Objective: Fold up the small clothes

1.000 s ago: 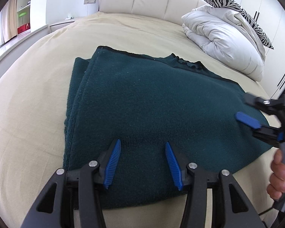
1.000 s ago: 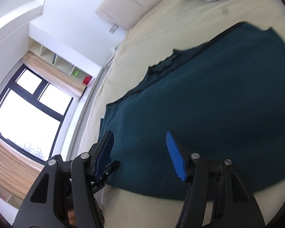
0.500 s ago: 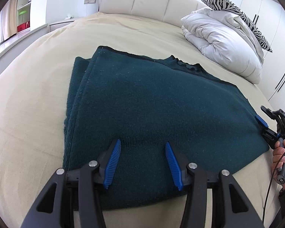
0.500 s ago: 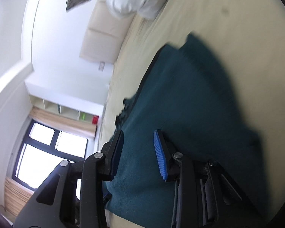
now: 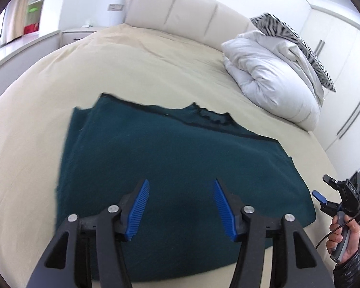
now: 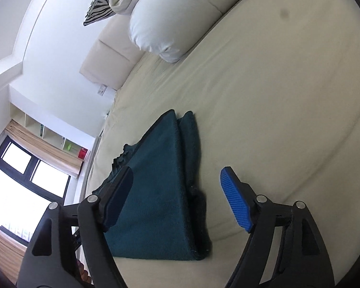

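Between folds, both tongs empty.

I held the left gripper [image 5: 180, 206] and right gripper [image 6: 177, 199] spread wide over the dark teal knitted sweater [image 5: 170, 168], lying part-folded on the cream bedsheet [image 5: 156, 67]; next, I judged, pinch an edge.

The left camera sits low over the near edge of the bed [image 5: 156, 72], close to the green sweater [image 5: 175, 163], and looks up the bed at the headboard [image 5: 184, 16]. The right camera is tipped sideways, looking across from the other side. Both see the sweater, the white duvet [image 6: 175, 16] and the headboard.
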The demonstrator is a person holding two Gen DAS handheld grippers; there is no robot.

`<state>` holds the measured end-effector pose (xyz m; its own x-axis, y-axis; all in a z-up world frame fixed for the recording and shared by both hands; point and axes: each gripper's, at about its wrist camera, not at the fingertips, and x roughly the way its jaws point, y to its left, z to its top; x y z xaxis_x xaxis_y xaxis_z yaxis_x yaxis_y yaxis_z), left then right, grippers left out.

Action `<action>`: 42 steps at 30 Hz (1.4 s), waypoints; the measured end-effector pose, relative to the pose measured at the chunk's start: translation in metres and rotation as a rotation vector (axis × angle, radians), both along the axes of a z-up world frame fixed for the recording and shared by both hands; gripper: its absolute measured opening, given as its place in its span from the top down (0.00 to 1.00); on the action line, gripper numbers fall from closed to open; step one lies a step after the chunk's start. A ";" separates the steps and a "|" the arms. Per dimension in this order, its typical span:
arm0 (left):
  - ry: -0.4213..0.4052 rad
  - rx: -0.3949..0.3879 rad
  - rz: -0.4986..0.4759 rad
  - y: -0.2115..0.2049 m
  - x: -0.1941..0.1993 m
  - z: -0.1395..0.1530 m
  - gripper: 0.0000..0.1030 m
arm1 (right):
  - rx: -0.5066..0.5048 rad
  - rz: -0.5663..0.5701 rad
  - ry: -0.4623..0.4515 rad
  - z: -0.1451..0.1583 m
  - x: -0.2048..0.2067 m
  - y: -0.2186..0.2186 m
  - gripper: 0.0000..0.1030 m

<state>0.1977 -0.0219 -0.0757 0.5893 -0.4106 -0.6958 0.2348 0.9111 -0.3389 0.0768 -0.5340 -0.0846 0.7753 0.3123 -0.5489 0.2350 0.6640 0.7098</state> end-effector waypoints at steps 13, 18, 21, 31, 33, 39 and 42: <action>0.018 0.202 -0.066 -0.066 0.017 -0.018 0.38 | 0.033 0.076 0.084 -0.023 0.029 0.010 0.28; -0.001 0.160 -0.037 -0.054 0.022 -0.013 0.38 | 0.034 0.087 0.092 -0.022 0.036 0.016 0.27; 0.001 0.145 -0.052 -0.052 0.027 -0.013 0.38 | 0.060 0.099 0.099 -0.022 0.040 0.018 0.27; 0.085 0.053 -0.051 -0.030 0.042 -0.039 0.39 | 0.115 0.199 0.188 -0.026 0.064 0.030 0.38; 0.090 0.061 -0.057 -0.031 0.043 -0.040 0.39 | 0.119 0.216 0.212 -0.029 0.075 0.035 0.44; 0.108 0.004 -0.079 -0.023 0.046 -0.047 0.40 | 0.164 0.233 0.266 -0.043 0.095 0.043 0.67; 0.103 0.002 -0.079 -0.023 0.045 -0.048 0.40 | 0.173 0.232 0.280 -0.048 0.099 0.045 0.71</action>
